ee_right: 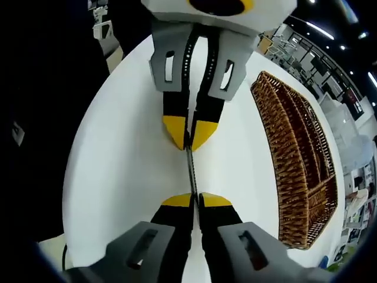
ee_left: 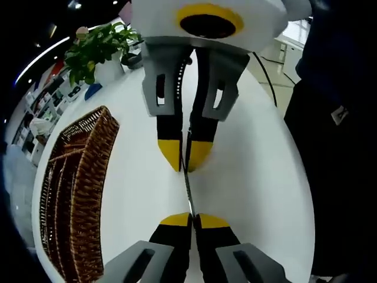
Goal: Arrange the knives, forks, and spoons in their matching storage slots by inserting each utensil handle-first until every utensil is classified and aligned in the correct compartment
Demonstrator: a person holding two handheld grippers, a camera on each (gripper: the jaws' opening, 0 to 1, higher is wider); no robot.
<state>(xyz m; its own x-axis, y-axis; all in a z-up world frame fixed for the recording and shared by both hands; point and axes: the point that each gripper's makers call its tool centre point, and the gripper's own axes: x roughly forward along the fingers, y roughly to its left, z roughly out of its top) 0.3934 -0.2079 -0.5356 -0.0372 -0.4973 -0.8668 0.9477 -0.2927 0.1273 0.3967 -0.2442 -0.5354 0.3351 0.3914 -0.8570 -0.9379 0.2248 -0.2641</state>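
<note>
A thin metal utensil (ee_left: 188, 190) spans the short gap between my two grippers, seen edge-on, so its type is unclear. In the left gripper view, my left gripper (ee_left: 192, 221) is shut on its near end. My right gripper (ee_left: 185, 158) comes down from the top, shut on the far end. From the right gripper view, the same utensil (ee_right: 191, 168) runs from my right gripper (ee_right: 196, 200) up to my left gripper (ee_right: 189, 137). Both hover over the white table (ee_left: 253, 177). A wicker storage tray (ee_left: 76, 194) with long slots lies to the side, also seen as the tray (ee_right: 300, 159).
A potted green plant (ee_left: 97, 50) stands at the table's far end beyond the tray. A person in dark clothes (ee_left: 341, 147) stands close to the table's edge, and this person (ee_right: 35, 118) is dark at the left of the right gripper view. Office furniture lies beyond.
</note>
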